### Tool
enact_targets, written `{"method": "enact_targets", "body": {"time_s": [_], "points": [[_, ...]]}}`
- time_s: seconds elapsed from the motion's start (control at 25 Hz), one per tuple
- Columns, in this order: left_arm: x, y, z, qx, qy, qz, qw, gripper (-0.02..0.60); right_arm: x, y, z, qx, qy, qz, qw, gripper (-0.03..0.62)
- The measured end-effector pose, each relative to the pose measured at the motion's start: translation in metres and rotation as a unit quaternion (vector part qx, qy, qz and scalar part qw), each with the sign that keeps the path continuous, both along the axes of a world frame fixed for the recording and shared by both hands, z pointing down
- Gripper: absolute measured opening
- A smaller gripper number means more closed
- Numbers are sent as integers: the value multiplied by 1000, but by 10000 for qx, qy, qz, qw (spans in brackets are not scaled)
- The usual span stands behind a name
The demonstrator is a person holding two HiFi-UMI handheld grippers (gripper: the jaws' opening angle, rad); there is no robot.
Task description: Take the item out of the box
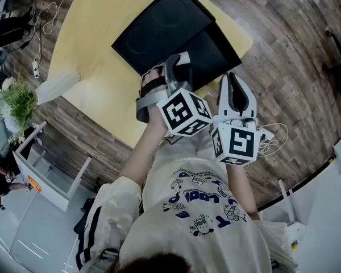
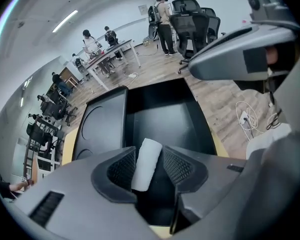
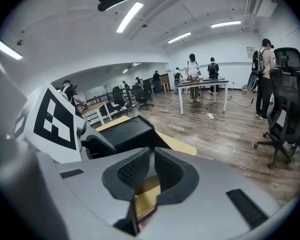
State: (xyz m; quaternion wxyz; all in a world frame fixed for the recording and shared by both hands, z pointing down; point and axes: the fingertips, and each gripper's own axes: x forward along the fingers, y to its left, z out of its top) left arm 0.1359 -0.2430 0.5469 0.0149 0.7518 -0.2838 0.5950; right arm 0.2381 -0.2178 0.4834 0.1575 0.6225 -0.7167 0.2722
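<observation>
Both claws angle downward: left claw (image 2: 150, 152) spread astride white item (image 2: 145, 169), right claw (image 3: 151, 156) closed.

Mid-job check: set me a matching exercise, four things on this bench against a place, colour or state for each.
Things:
1. white item
2. box lid
3. right gripper
4. table

Descriptions:
A. yellow
B. jaws together, nothing between them
C. swung open, beside the box
D. between the open jaws of the left gripper

Pairs: 1-D, 2-C, 3-B, 4-A
</observation>
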Motion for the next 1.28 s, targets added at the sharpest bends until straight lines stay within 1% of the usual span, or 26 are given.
{"method": "enact_targets", "body": {"time_s": [0.24, 0.4, 0.68, 0.72, 0.8, 0.88, 1.0, 1.08, 1.2, 1.28], "points": [[0, 5, 10, -188, -175, 111, 9996, 176, 2, 2, 4, -95, 15, -8, 10000, 48], [1, 6, 15, -228, -259, 165, 9993, 176, 6, 3, 7, -133, 43, 10, 9999, 48], [2, 4, 19, -107, -463, 193, 9987, 173, 13, 9, 11, -234, 102, -6, 9997, 48], [1, 2, 19, -60, -522, 215, 9984, 167, 14, 9, 12, -247, 107, 5, 9996, 48], [1, -1, 19, 30, -610, 271, 9978, 131, 17, 9, 13, -266, 114, 28, 9996, 48], [2, -1, 19, 12, -562, 295, 9980, 126, 18, 9, 14, -278, 119, 37, 9995, 48], [7, 6, 15, -175, -305, 292, 9990, 111, 19, 10, 14, -286, 120, 30, 9995, 48], [11, 11, 12, -264, -197, 331, 9989, 99, 20, 10, 13, -282, 116, 33, 9995, 48], [10, 9, 11, -131, -282, 375, 9988, 100, 20, 10, 13, -276, 107, 43, 9996, 48], [6, 5, 14, -51, -399, 391, 9984, 114, 20, 10, 13, -270, 104, 40, 9996, 48]]}}
